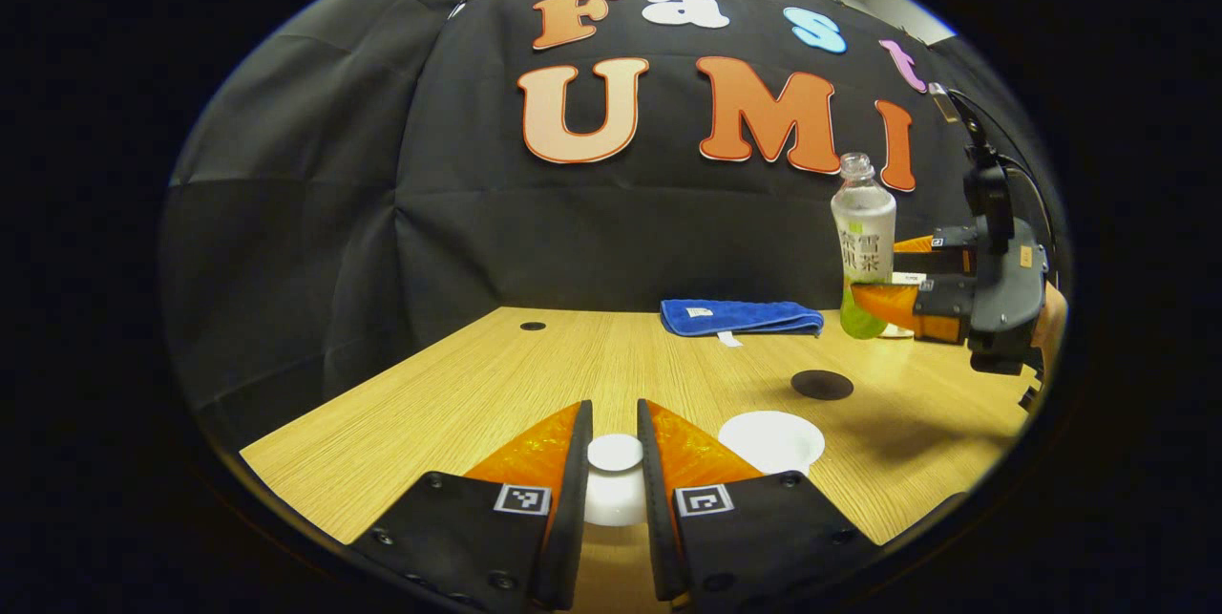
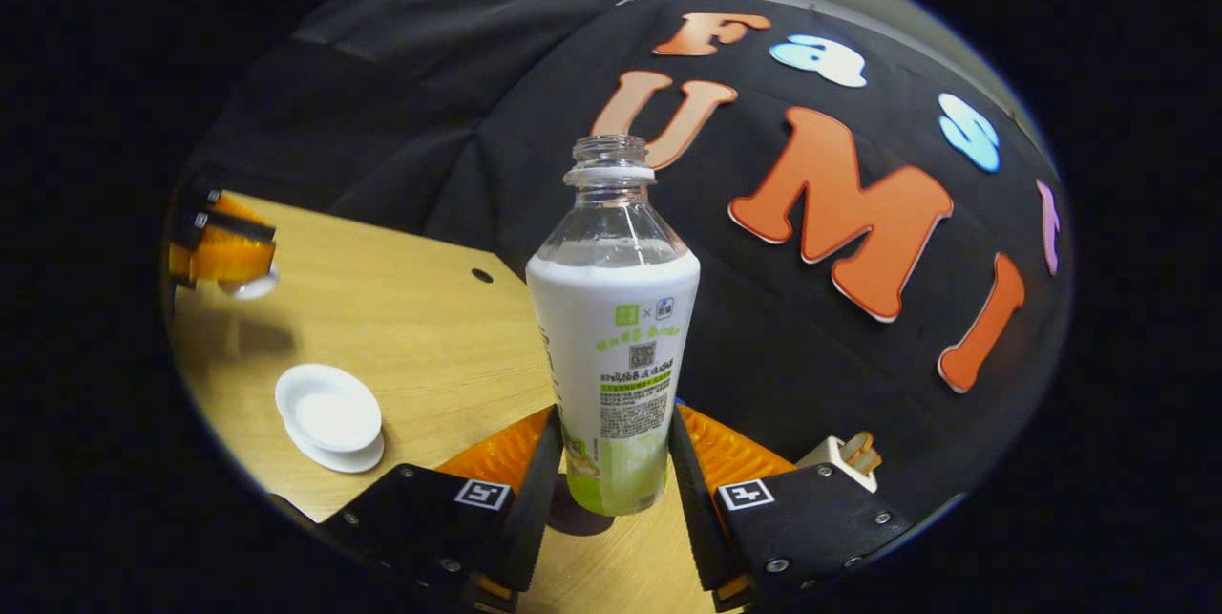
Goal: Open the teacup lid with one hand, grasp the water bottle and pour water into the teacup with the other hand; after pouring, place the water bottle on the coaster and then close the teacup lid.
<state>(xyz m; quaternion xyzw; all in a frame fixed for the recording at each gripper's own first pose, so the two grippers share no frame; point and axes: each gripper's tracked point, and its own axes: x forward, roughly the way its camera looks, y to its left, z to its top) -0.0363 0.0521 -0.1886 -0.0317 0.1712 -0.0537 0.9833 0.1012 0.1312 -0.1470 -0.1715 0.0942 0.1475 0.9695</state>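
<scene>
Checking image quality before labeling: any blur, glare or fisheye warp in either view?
Left gripper view: sharp; table edge bows from fisheye; soft shadow falls near the coaster; slight glare on the teacup lid held by the left gripper. Right gripper view: water bottle crisp in the right gripper; scene tilted, teacup warped near the rim.

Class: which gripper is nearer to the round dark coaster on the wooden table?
Hard to call; probably the right. The right gripper, clamping the clear plastic water bottle, sits behind the round dark coaster; the left gripper holds the white teacup lid nearer the camera.
</scene>
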